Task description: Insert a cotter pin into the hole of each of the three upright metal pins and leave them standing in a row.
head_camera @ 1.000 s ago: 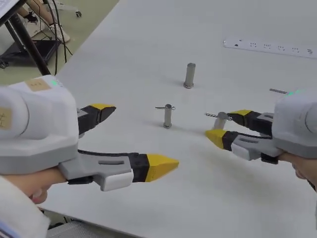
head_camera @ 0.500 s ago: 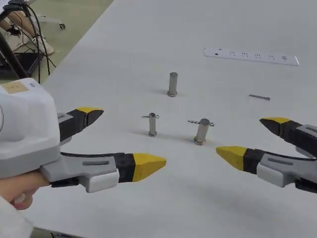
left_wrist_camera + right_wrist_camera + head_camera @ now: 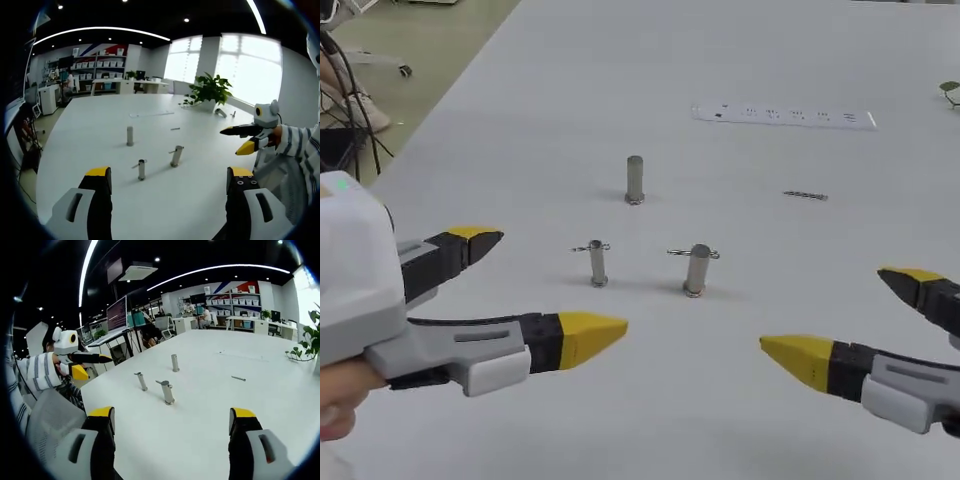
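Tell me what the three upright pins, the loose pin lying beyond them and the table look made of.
The far pin, left pin and right pin: metal by the look, dull grey with a soft sheen down the shafts. Loose pin: likely thin metal wire, too small to be sure. Table: smooth matte white, perhaps laminate; cannot tell.

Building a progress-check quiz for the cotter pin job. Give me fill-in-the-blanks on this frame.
___ of the three upright pins hold a cotter pin: the near-left pin and near-right pin.
The far pin holds ___ cotter pin.
The loose cotter pin lies on the table to the far pin's ___.
The left gripper and right gripper both have jaws ___.
Missing: two; no; right; open.
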Demonstrator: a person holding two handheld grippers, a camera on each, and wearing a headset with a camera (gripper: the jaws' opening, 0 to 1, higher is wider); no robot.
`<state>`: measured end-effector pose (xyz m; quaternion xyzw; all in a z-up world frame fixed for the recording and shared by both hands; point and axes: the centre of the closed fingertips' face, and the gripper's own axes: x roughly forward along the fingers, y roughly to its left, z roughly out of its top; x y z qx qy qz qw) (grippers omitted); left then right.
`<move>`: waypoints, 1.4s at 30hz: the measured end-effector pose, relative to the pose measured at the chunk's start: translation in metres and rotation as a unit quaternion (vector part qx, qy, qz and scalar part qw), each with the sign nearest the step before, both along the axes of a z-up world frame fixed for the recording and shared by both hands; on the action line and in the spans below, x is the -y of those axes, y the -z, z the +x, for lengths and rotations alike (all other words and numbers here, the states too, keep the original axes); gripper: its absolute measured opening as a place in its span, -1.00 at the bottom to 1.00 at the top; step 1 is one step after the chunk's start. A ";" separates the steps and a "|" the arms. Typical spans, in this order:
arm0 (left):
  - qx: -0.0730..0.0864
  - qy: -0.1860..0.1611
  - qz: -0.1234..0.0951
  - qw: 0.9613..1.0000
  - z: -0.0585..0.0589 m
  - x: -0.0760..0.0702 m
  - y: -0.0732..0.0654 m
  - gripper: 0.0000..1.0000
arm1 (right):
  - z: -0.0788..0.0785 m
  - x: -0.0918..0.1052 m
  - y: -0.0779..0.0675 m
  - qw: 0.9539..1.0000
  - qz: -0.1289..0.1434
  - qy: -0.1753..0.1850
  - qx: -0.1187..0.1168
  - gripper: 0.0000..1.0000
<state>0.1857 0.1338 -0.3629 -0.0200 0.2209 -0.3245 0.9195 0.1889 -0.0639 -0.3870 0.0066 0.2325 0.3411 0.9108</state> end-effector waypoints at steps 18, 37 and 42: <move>0.001 0.018 0.004 1.000 0.036 0.011 0.002 0.90 | 0.000 0.018 -0.007 0.999 0.003 0.044 0.002 0.97; 0.054 0.026 0.027 0.998 0.136 0.027 -0.012 0.86 | -0.005 0.025 0.008 0.998 -0.016 0.055 -0.021 0.89; 0.046 0.043 0.053 0.997 0.157 0.028 -0.001 0.79 | -0.004 0.031 0.008 0.997 -0.017 0.065 -0.022 0.90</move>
